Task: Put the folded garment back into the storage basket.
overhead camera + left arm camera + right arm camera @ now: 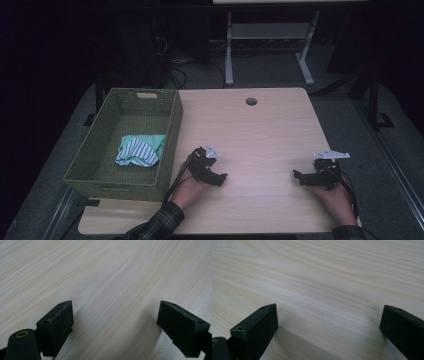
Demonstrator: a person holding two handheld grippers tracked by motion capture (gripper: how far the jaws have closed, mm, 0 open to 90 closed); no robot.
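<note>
The wooden surface (260,130) is the biggest thing here, pale and bare in the middle, with a small round hole (251,101) near its far edge at 12 o'clock. At 9 o'clock sits a green woven basket (172,130), hanging a bit over the side. Inside the basket lies a bunched-up cloth (140,150), part plain mint green and part white with dark stripes. It rests on the basket floor, toward the near right corner.

The left hand-held gripper (220,178) rests low at 6 o'clock, just beside the basket's right wall. Its jaws are spread wide with nothing between them. The right hand-held gripper (298,176) rests at 4 o'clock, well apart from the basket. Its jaws are spread wide too, over bare wood.

The cloth looks put away already, so the job seems to be at its end or at a pause. If more is to be done, the left one is nearest: it would have to lift up, go over the wall, and come down on the cloth.
</note>
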